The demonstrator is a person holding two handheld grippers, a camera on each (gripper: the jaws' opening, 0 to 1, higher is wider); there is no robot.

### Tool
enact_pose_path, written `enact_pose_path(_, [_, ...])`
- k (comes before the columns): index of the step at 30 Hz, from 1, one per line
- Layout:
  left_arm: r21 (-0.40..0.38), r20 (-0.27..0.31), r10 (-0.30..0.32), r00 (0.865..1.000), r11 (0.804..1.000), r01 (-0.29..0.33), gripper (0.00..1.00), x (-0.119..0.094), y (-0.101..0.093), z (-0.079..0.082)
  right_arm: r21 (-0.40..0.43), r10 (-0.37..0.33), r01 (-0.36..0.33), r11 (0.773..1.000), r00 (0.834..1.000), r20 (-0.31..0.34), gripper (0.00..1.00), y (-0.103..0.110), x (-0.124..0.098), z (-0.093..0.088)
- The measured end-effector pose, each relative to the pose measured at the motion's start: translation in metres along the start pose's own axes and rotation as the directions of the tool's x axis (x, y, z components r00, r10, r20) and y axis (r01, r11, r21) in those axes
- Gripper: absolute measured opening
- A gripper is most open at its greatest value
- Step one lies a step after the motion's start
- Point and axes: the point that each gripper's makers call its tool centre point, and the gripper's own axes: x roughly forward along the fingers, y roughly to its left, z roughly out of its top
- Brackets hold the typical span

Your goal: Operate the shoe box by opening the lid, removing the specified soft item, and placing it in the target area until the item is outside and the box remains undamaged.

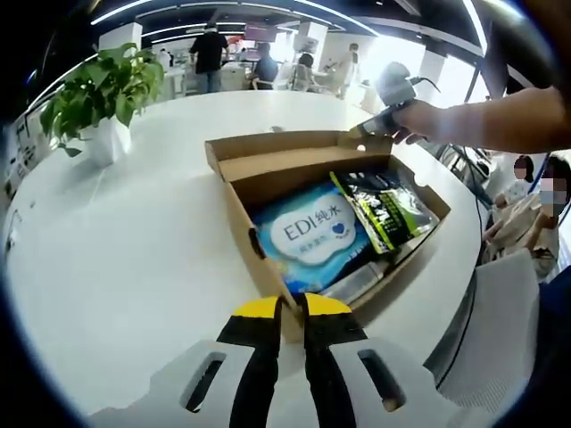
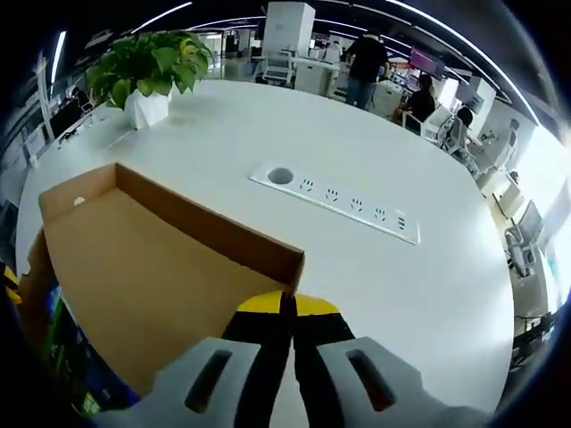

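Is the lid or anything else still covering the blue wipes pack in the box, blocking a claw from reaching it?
No. The lid is folded back, held at its far corner by the right claw. The blue wipes pack lies exposed on top, beside a green-black pouch. The left claw grips the box wall's near end.

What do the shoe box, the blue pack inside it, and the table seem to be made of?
Shoe box: brown corrugated cardboard, matte; its raw cut edges and folded flaps show.
Blue wet-wipes pack: soft plastic film, probably, glossy and slightly puffed, with a white printed label.
Table: smooth white top, faintly reflective; laminate or painted board, cannot tell which.
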Motion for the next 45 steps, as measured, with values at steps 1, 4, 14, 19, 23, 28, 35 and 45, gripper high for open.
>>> enact_pose_path(1, [-0.002,0.000,0.001,1.000,1.000,-0.001,0.05,0.000,0.000,0.000,-0.006,0.000,0.000,1.000,1.000,-0.006,0.01,0.001,0.000,-0.002])
enact_pose_path(4, [-0.003,-0.001,0.002,1.000,1.000,-0.002,0.05,0.000,0.000,0.000,0.000,0.001,-0.001,1.000,1.000,-0.013,0.01,0.002,0.000,-0.004])
enact_pose_path(14, [-0.006,-0.001,0.004,1.000,1.000,-0.004,0.06,0.000,0.000,0.001,0.004,0.005,-0.004,1.000,0.999,-0.039,0.01,0.003,0.004,-0.009])
enact_pose_path(19, [-0.009,0.002,0.004,1.000,1.000,-0.004,0.06,-0.001,0.000,0.001,-0.002,0.002,-0.002,1.000,0.999,-0.037,0.02,0.003,0.004,-0.009])
enact_pose_path(23, [-0.020,0.001,0.004,1.000,1.000,-0.004,0.06,0.000,0.000,0.001,-0.018,0.004,-0.005,1.000,1.000,-0.018,0.06,0.005,0.002,-0.006])
enact_pose_path(28, [-0.018,0.001,0.004,1.000,1.000,-0.004,0.07,0.000,0.000,0.000,-0.014,-0.004,0.005,1.000,1.000,0.026,0.23,0.002,-0.003,-0.002])
enact_pose_path(35, [0.006,-0.001,0.006,1.000,1.000,-0.006,0.08,-0.001,-0.001,0.001,-0.010,-0.003,0.003,1.000,0.996,0.084,0.36,-0.003,-0.016,0.007])
enact_pose_path(45, [0.008,-0.002,0.006,1.000,1.000,-0.006,0.07,-0.004,-0.002,-0.001,-0.018,0.038,-0.036,0.999,0.987,0.156,0.39,0.004,-0.047,0.019])
